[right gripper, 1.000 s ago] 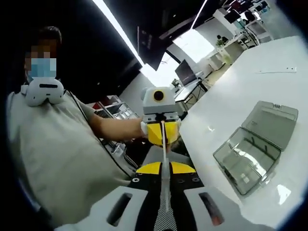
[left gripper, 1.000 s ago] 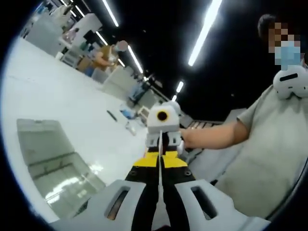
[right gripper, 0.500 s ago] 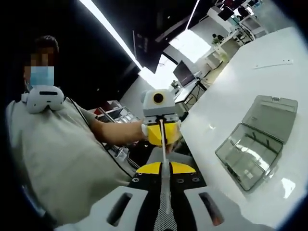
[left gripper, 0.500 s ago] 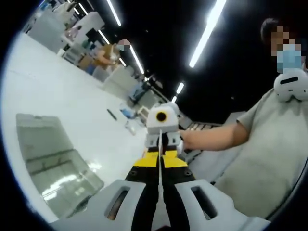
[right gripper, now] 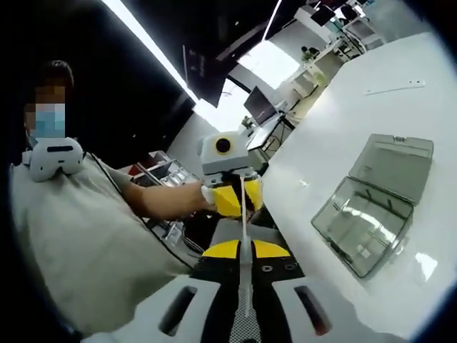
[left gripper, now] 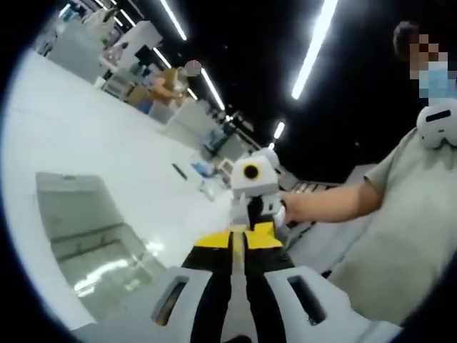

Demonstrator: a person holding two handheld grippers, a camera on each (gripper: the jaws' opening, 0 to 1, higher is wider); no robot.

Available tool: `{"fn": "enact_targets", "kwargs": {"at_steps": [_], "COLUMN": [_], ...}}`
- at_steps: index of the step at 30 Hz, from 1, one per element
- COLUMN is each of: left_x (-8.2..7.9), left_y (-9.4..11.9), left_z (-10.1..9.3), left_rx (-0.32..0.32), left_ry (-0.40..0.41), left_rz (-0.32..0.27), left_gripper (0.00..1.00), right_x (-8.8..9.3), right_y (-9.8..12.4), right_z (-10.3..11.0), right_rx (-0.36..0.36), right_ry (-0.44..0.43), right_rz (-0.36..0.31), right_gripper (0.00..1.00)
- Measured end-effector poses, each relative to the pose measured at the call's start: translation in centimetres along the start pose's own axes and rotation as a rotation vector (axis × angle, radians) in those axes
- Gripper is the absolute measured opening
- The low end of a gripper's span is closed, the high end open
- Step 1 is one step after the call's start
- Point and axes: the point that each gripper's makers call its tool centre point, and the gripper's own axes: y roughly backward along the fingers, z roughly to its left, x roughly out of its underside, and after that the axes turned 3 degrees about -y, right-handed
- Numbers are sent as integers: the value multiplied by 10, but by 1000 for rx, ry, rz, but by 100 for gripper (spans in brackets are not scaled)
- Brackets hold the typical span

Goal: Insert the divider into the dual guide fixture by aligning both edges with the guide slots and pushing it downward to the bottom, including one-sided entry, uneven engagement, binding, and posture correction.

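Left gripper view looks along the left gripper, whose black-and-yellow jaws are pressed together on one end of a thin, pale, flat divider strip seen edge-on as a narrow line between them. At the far end of that strip the right gripper faces back, its yellow jaws closed on the other end, with a person's hand wrapped round it. So the strip hangs in the air between the two grippers, above the near edge of a broad white table. On the table to the left lies a clear, greyish plastic case with its hinged lid thrown open, apart from the strip; whether it carries guide slots cannot be told. A person in a light grey short-sleeved shirt stands on the right. Long ceiling strip lights run overhead

Right gripper view shows the same hold from the other end: the right gripper pinches the divider strip, and the left gripper, yellow-jawed and held by a hand, clamps its far end. The white table stretches to the right, and the clear open case lies there, well right of the strip, lid laid flat beyond the tray. The grey shirt is at the left
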Motion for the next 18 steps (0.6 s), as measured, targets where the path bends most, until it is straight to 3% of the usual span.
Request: {"fn": "enact_targets", "kwargs": {"at_steps": [6,9,10,14,18], "left_x": [-5,-7,-6,-2,0], "left_y": [12,19,22,33,43], "left_z": [16,21,25,35,40], "left_rx": [-88,-131,-157,-243,-317], "left_ry": [-40,-70,-93,-162,-220], "left_rz": [-16,-17,-9,28,45], "left_gripper": [5,5,5,6,7], "right_x": [-7,-8,-9,-10,-10], "right_y": [-1,-2,-2,0,0], "right_z": [-8,-17,-21,-31,-42], "right_rx": [71,129,159,223,291], "right_ry": [-14,-96,-128,-97,-144], "right_rz": [-12,-10,-11,2,12], "right_gripper": [0,0,0,0,0]}}
